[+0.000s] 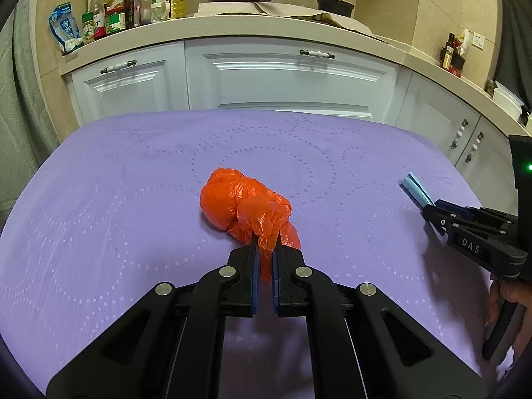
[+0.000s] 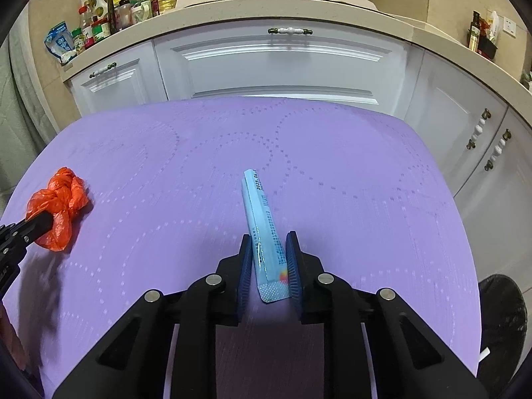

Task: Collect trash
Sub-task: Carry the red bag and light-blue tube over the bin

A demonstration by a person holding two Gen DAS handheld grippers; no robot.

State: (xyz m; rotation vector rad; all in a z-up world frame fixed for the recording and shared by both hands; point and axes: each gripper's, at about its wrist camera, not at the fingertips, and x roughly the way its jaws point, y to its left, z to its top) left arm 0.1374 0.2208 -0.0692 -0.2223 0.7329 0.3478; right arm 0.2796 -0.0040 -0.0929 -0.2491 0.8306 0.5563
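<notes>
While the right claw [image 2: 268, 249] clamps it, the blue wrapper [image 2: 262, 229] points lengthwise away.

Left tool [image 1: 265, 249] angled down, jaws pinched on the bag [image 1: 244, 207], right tool [image 2: 268, 249] angled down, jaws clamped on the wrapper [image 2: 262, 222], fingers [image 1: 498, 302] on its handle.

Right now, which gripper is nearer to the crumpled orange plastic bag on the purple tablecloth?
Left. The left gripper is shut on the crumpled orange plastic bag; the right gripper is well off to its right, clamping a light blue wrapper.
</notes>
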